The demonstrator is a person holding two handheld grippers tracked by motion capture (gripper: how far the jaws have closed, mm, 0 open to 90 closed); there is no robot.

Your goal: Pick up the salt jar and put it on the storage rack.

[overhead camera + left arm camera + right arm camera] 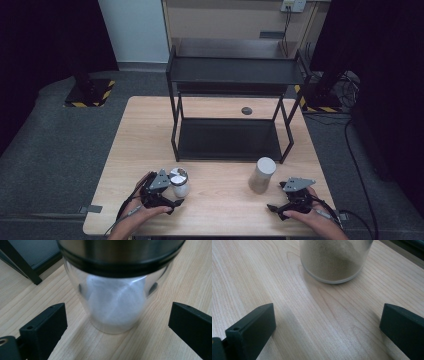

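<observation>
At the bottom of the high view, the left claw (176,202) is spread just beside the clear jar (179,182) and the right claw (272,207) spread near the brown jar (262,175). Neither jar is gripped yet; both stand on the bench (220,210). In the upper middle the black shelf (235,71) looks empty, so the work seems only beginning.

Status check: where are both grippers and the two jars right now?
Left gripper open, jaws either side of the metal-lidded jar, not touching. Right gripper open, short of the brown-powder jar. Nothing between either gripper and its jar.
</observation>
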